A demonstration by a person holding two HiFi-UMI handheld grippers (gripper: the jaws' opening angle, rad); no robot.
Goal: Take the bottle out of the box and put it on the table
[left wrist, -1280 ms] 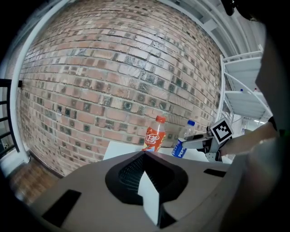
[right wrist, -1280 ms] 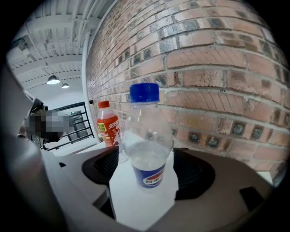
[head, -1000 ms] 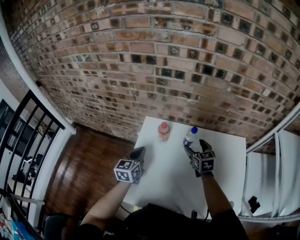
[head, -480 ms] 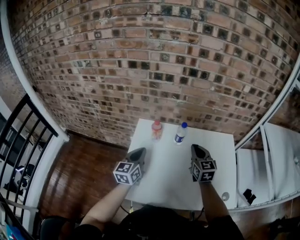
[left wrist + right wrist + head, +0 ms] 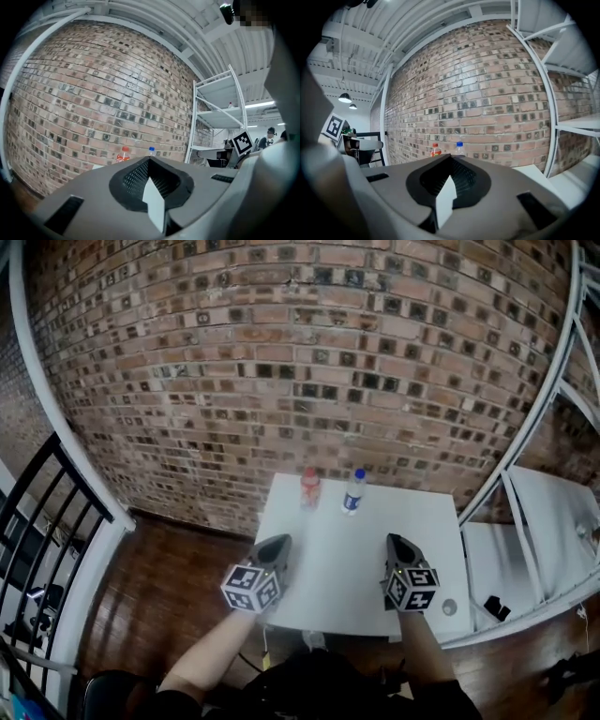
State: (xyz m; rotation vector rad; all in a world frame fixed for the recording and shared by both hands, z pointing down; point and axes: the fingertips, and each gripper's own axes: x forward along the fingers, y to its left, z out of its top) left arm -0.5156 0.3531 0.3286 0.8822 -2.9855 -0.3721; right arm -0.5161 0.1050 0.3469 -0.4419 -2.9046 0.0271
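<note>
Two bottles stand upright near the far edge of the white table (image 5: 356,568): an orange drink with a red cap (image 5: 309,487) and a clear one with a blue cap (image 5: 353,491). Both also show in the left gripper view, the red-capped bottle (image 5: 123,154) and the blue-capped bottle (image 5: 151,151), and in the right gripper view, red-capped (image 5: 436,150) and blue-capped (image 5: 460,148). My left gripper (image 5: 278,542) hovers at the table's left edge, shut and empty. My right gripper (image 5: 396,542) is over the table's right part, shut and empty, well short of the bottles. No box shows in any view.
A brick wall (image 5: 281,362) rises right behind the table. A black railing (image 5: 47,521) and wooden floor (image 5: 169,587) lie to the left. A white shelving frame (image 5: 525,521) stands to the right. A small round object (image 5: 450,607) sits at the table's near right corner.
The right gripper was open beside the blue-capped bottle; it has drawn back toward me and shut empty. The left gripper also pulled back and rose. Both bottles stay in place.
</note>
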